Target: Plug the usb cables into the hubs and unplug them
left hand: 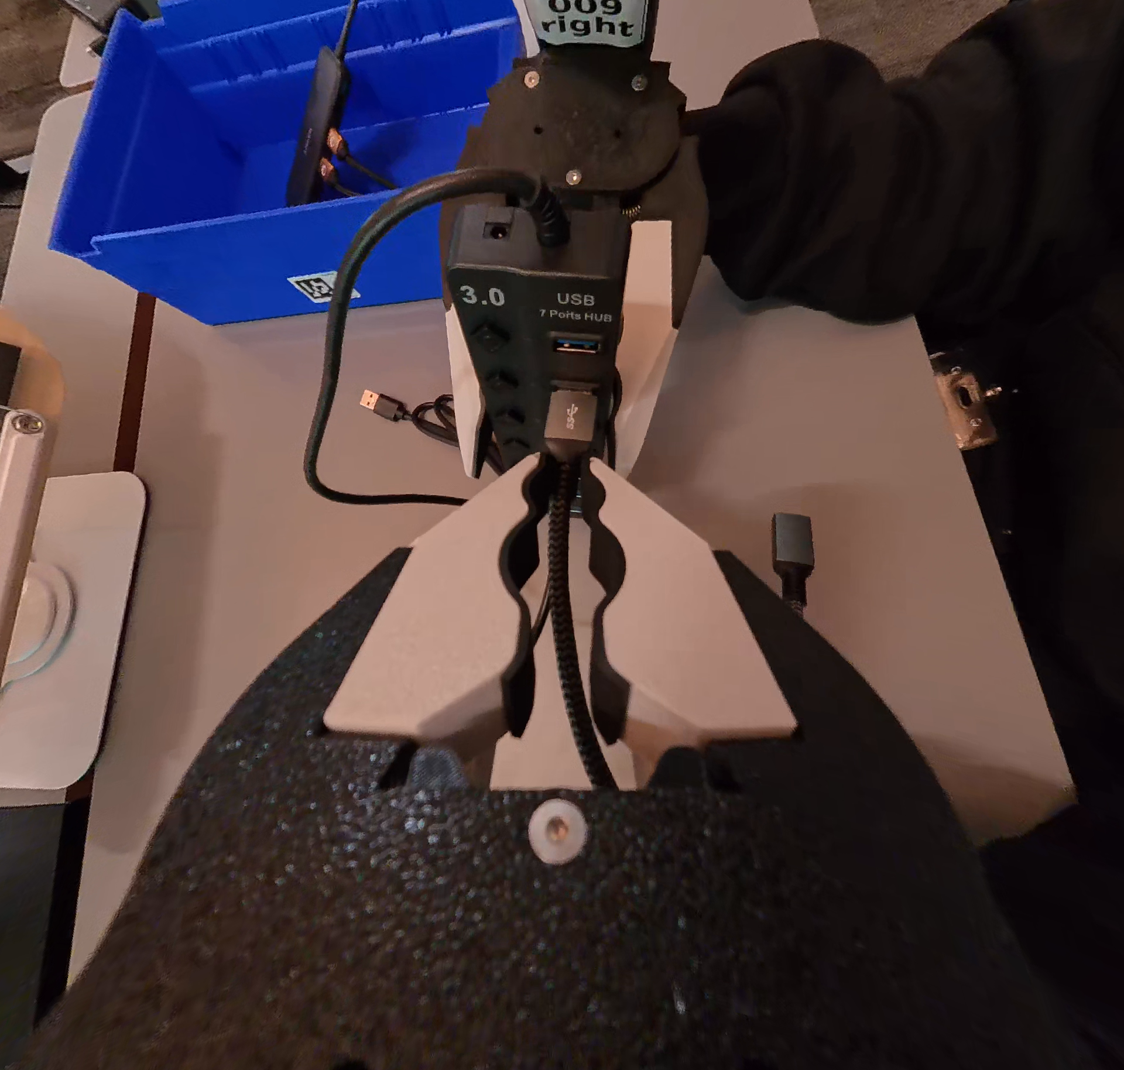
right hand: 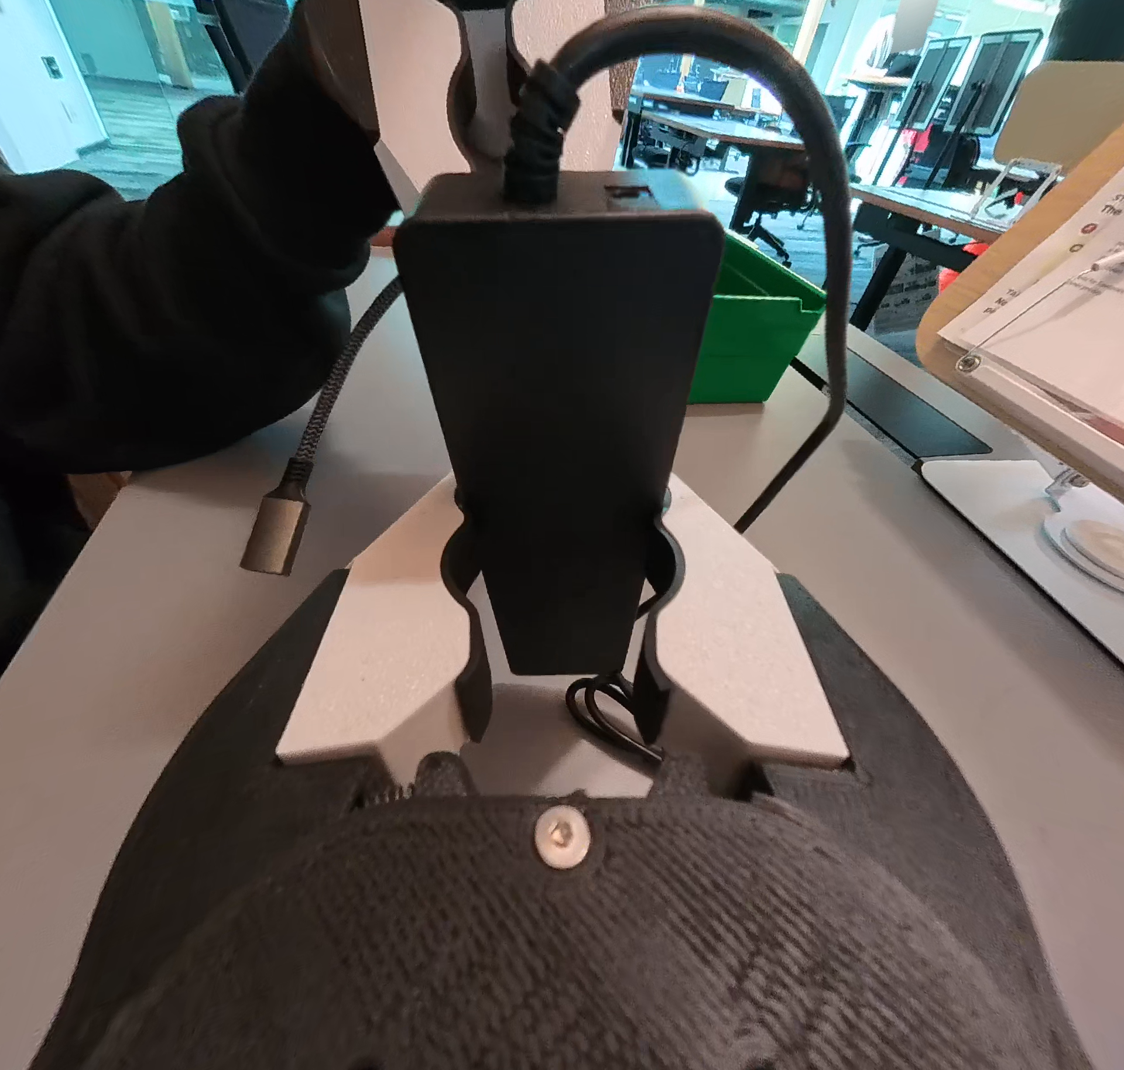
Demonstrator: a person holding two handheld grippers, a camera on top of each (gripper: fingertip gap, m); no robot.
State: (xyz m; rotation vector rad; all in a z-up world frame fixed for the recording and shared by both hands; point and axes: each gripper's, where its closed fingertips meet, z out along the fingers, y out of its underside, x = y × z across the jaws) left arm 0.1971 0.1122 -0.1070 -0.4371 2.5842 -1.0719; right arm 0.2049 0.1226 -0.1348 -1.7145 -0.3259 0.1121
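Note:
A black multi-port USB hub point(left hand: 535, 305) stands upright above the table, with my right gripper point(right hand: 559, 505) shut on its lower end. The right gripper's white fingers point(left hand: 648, 396) flank the hub in the left wrist view. My left gripper point(left hand: 562, 472) is shut on a braided cable point(left hand: 562, 585) just behind its grey plug point(left hand: 572, 420). The plug's tip sits at the hub's second port; how deep it goes I cannot tell. The port above it is empty. The cable's other grey connector point(right hand: 277, 530) lies on the table. The hub's back point(right hand: 559, 372) faces the right wrist view.
The hub's own black cord point(left hand: 328, 372) loops down to the table. A blue bin point(left hand: 182, 201) at the back left holds another hub point(left hand: 313, 128) with cables. A loose USB cable point(left hand: 389, 408) lies near it. There is also a green bin point(right hand: 754, 341), a sign board point(right hand: 1034, 323) and a black sleeve point(left hand: 882, 189).

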